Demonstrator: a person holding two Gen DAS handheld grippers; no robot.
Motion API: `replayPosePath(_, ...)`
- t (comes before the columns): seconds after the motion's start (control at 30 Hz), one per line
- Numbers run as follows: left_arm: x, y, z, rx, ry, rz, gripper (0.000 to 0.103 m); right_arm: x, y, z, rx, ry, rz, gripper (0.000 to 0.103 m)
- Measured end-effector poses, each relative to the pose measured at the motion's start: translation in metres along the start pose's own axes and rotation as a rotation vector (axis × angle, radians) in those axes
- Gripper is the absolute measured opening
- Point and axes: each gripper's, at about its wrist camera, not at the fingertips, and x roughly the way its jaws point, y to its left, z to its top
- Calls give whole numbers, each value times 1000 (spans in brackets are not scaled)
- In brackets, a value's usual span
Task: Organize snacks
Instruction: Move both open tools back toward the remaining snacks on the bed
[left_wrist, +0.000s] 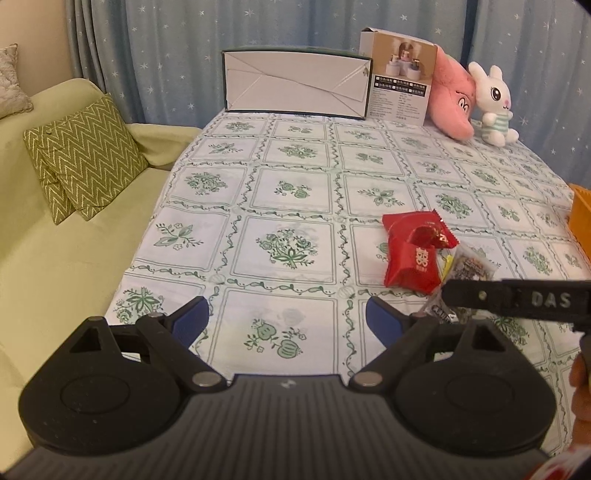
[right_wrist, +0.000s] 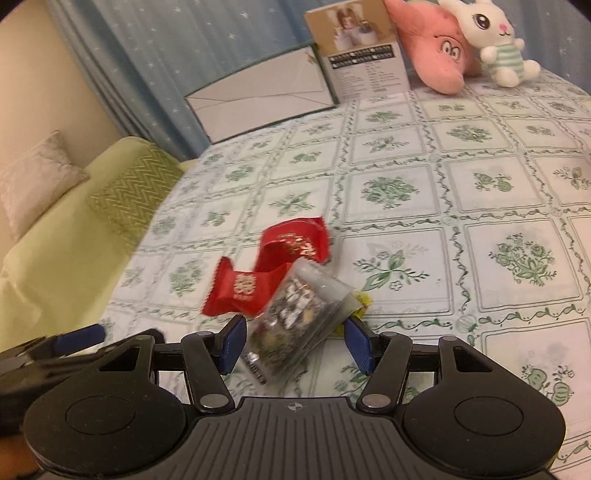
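Two red snack packets (left_wrist: 410, 254) lie together on the floral tablecloth, right of centre. A clear packet with a dark printed filling (left_wrist: 469, 267) lies against them, with something small and yellow beside it. My left gripper (left_wrist: 286, 321) is open and empty, low over the cloth to the left of the snacks. My right gripper (right_wrist: 295, 345) is open, its blue pads (right_wrist: 233, 343) on either side of the clear packet (right_wrist: 299, 317); the jaws stand apart from it. The red packets (right_wrist: 266, 273) lie just beyond. The right gripper's finger (left_wrist: 517, 299) shows in the left wrist view.
An open white box (left_wrist: 295, 85) stands at the table's far edge, with a product carton (left_wrist: 400, 77), a pink plush (left_wrist: 452, 99) and a white rabbit plush (left_wrist: 493, 103) to its right. An orange container (left_wrist: 580, 218) is at the right edge. A green sofa with cushions (left_wrist: 81, 158) is left.
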Motion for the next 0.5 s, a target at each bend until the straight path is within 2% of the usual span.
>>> replayPosePath(0.07, 1, -2, 0, 3, -1, -8, 91, -2, -1, 1, -1, 6, 18, 39)
replayPosePath(0.23, 1, -8, -2, 22, 7, -27, 91, -21, -6, 1, -44, 15, 5, 28)
replayPosePath(0.3, 0, -12, -3, 28, 6, -43, 91, -33, -12, 2, -72, 25, -9, 17)
replayPosePath(0.43, 0, -20, -2, 42, 5, -65, 91, -51, -31, 1, -147, 37, -126, 15)
replayPosePath(0.5, -1, -24, -2, 48, -1, -71, 91, -54, -45, 1, -131, 30, -170, 15)
